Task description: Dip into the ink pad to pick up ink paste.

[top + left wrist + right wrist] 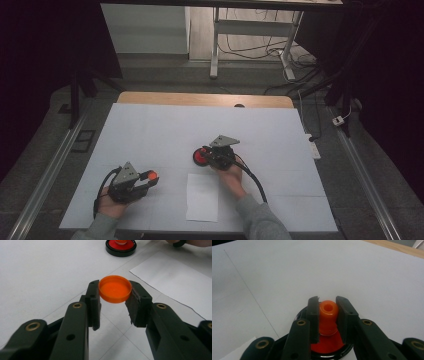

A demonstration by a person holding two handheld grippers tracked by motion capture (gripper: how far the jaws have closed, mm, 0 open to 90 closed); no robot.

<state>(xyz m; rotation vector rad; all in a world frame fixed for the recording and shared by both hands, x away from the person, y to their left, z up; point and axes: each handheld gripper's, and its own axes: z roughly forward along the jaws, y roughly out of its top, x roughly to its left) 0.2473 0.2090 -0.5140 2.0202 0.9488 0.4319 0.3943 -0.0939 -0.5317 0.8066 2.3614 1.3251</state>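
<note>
The left gripper [113, 298] is clamped on one orange cap [115, 289], held just above the white counter [150, 135]. The right gripper [328, 320] pinches one orange spout [328, 311] rising from one red, black-rimmed disc [200, 157] mid-counter. One paper sheet [202, 196] lies between them.

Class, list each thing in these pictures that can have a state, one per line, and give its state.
Orange cap: held off the table, hollow side up.
Left hand-held gripper: shut on the cap.
Red-and-black dish: flat on the table.
Orange knob: upright, clamped.
Right hand-held gripper: shut on the knob.
Paper sheet: lying flat.
</note>
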